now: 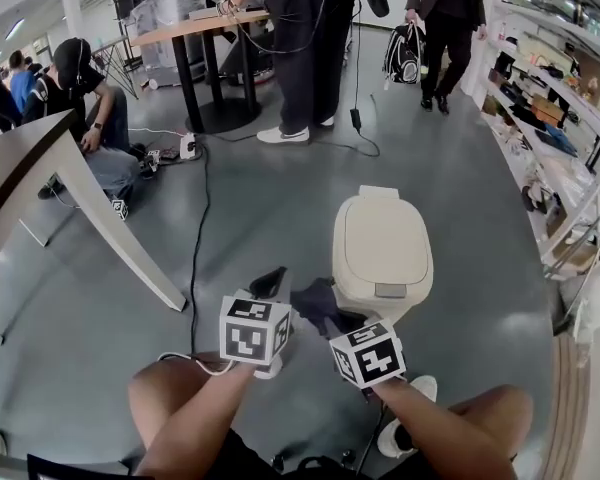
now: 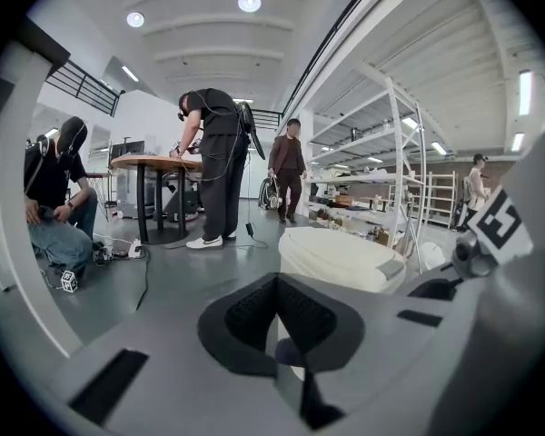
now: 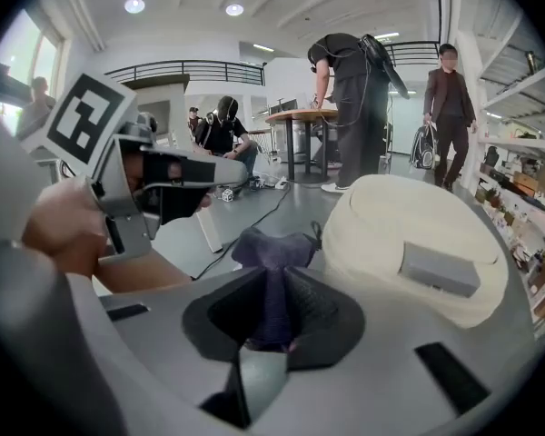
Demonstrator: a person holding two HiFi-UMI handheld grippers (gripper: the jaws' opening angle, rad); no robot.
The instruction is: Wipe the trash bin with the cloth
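- Jaws of the left gripper [image 2: 277,282] stand almost together, and nothing is between them. This gripper is at 9 o'clock from the cloth and points toward the bin without touching it. I judge it is only a free helper here, perhaps to steady the bin if it slides.
- The cloth [image 3: 272,248] is dark purple-blue. The right gripper [image 3: 274,280] is closed firmly on its middle. A loose bunch stands out beyond the tips, probably so that soft fabric meets the bin first and not the hard pads.
- The trash bin [image 1: 382,243] is cream and stands upright on the grey floor [image 1: 240,218], at 1 o'clock from the right gripper. Its lid is closed, so the outside surfaces are the ones ready for wiping.
- The cloth is just beside the near left wall of the bin, at about 7 o'clock of the lid. I cannot tell if it already touches the wall.
- The grey tab [image 1: 390,290] sits at 6 o'clock on the lid rim and faces the person. In my judgement the cloth may catch on it.
- Counted: two grippers, one empty and one loaded; one cloth; one trash bin with one lid and one tab.
- The wiping seems to be at its very start.
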